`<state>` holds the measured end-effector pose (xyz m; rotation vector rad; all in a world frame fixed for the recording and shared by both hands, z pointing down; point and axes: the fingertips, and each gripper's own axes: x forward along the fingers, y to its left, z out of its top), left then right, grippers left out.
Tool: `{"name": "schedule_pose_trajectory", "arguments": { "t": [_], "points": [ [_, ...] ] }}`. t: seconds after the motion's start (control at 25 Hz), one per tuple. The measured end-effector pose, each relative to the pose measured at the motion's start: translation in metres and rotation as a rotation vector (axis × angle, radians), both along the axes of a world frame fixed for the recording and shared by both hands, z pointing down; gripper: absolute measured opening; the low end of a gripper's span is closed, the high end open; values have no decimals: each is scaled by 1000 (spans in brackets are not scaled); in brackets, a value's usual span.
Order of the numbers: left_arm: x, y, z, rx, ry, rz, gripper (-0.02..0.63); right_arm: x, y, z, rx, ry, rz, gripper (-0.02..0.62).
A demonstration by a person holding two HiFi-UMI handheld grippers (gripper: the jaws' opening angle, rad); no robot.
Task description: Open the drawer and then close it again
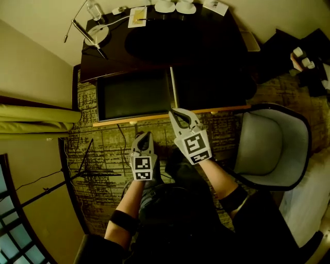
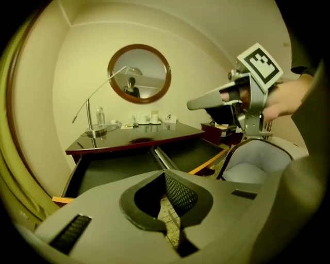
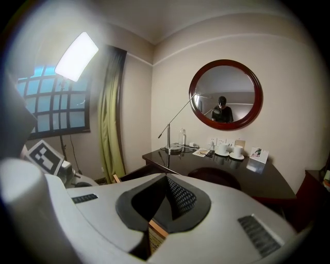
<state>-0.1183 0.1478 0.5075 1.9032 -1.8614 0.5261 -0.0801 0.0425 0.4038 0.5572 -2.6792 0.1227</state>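
The dark desk has its drawer pulled out, showing two dark compartments split by a pale rail, with a wooden front edge. My right gripper is shut and empty, its tips over that front edge near the rail; I cannot tell if they touch. My left gripper is shut and empty too, lower and just in front of the edge. From the left gripper view the open drawer lies ahead, and the right gripper hangs above it. Under the right gripper the wooden edge shows.
A grey armchair stands close on the right. On the desk are a lamp, a bottle, cups and cards. A round mirror hangs behind. A green curtain and a light stand are left.
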Motion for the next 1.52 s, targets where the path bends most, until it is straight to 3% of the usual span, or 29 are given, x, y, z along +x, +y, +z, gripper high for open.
{"name": "schedule_pose_trajectory", "arguments": {
  "t": [0.32,0.64,1.2,1.52],
  "points": [
    [-18,-12,122,-73,34,-94,2,-41,-24,66,1,-7,15,0],
    [-53,-14,204,-134,34,-171,2,-56,-34,130,-36,10,29,0],
    [-77,-37,217,-104,40,-273,2,-71,-55,154,-50,22,39,0],
    [-94,-64,217,-92,37,-279,2,-74,-75,159,-65,18,67,0]
  ]
}}
